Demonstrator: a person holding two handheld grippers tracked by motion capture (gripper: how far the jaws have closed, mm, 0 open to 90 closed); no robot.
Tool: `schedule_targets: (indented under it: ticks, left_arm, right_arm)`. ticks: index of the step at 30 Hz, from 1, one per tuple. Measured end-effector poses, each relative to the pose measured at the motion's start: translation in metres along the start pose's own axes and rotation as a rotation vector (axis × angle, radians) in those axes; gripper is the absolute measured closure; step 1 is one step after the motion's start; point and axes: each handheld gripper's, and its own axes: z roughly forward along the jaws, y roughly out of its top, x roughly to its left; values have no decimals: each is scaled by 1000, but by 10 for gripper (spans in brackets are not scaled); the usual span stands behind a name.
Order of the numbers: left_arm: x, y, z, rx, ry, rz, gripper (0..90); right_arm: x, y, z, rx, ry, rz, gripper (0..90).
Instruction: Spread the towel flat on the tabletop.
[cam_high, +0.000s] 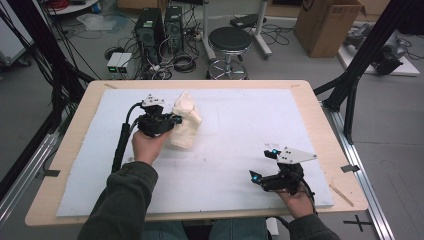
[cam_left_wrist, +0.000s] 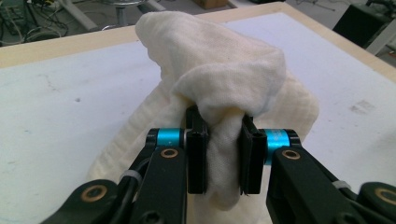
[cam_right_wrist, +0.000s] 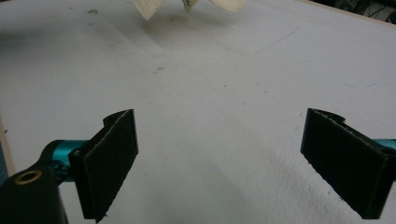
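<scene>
A cream cloth (cam_high: 186, 121) hangs bunched over the left part of the white mat (cam_high: 240, 125). My left gripper (cam_high: 172, 120) is shut on a fold of it and holds it lifted, its lower end near the mat. Seen from the left gripper view, the cloth (cam_left_wrist: 219, 84) is pinched between the two black pads (cam_left_wrist: 196, 158) and drapes over them. My right gripper (cam_high: 264, 164) rests low at the front right of the mat, open, nothing between its jaws. In the right gripper view the wide-apart pads (cam_right_wrist: 109, 163) frame bare mat, with the cloth's hanging ends (cam_right_wrist: 187, 5) at the top edge.
The mat lies on a light wooden table (cam_high: 320, 120). Beyond the far edge stand a black stool (cam_high: 229, 40), computer towers (cam_high: 150, 30), cables and a cardboard box (cam_high: 327, 25). Black frame bars (cam_high: 360, 55) rise at the right.
</scene>
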Motion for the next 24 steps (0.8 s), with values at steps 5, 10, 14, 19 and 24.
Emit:
schedule_targets:
  ticks: [5, 10, 14, 19, 24]
  left_arm:
    - [-13, -11, 2, 4, -30, -2, 766]
    - [-28, -20, 2, -21, -42, 8, 766]
    - [-37, -29, 3, -41, -50, 6, 766]
    - [-48, -41, 6, -52, -57, 7, 766]
    - [-58, -46, 5, -63, -71, 0, 766]
  right_arm:
    - [1, 0, -1, -1, 2, -2, 104]
    - [1, 0, -2, -6, -4, -5, 104]
    - [1, 0, -2, -3, -4, -1, 104]
    - [1, 0, -3, -4, -4, -3, 104]
    - [0, -1, -4, -4, -6, -3, 104]
